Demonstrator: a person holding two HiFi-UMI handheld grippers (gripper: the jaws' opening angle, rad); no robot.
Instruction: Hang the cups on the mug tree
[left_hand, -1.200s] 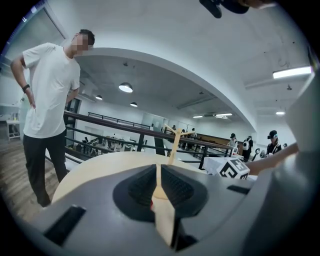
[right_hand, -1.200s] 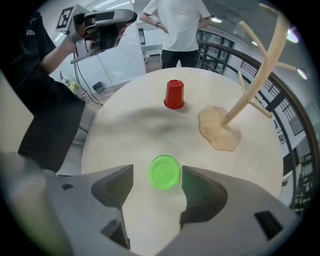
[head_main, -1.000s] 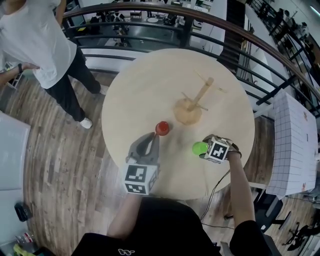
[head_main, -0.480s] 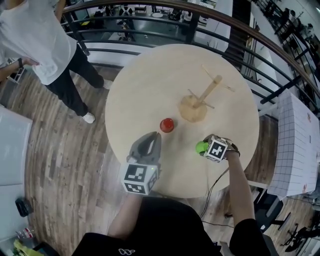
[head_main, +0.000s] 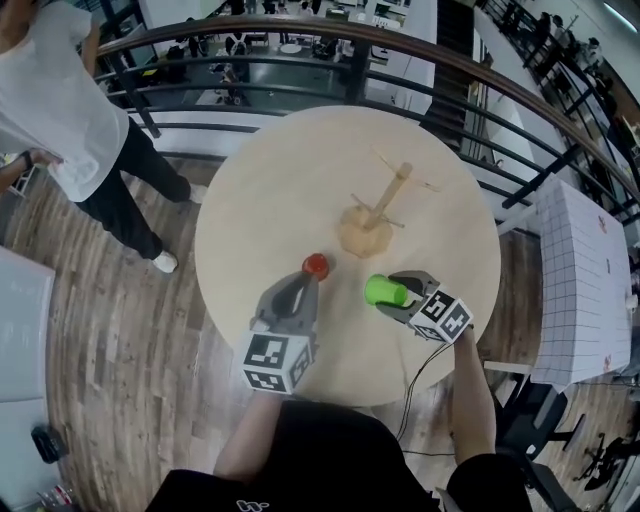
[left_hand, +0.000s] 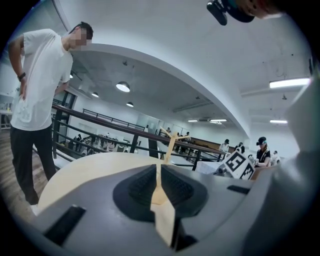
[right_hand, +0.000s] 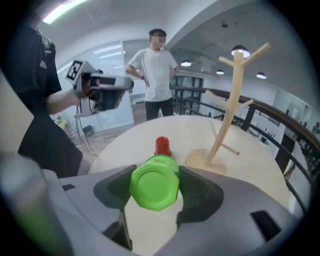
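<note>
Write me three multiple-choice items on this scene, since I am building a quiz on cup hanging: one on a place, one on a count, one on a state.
1. Where is the small red plastic cup?
A. On a peg
B. On the round pale wooden table
C. In a gripper

2. How many cups hang on the wooden mug tree?
A. None
B. One
C. Two

3. What state is the right gripper in?
A. Open, empty
B. Shut, empty
C. Shut on the green plastic cup

Key: 1 B, it stands on the tabletop just ahead of the left gripper; 2 A, every peg is bare; 3 C, both pads press the cup's sides.
</note>
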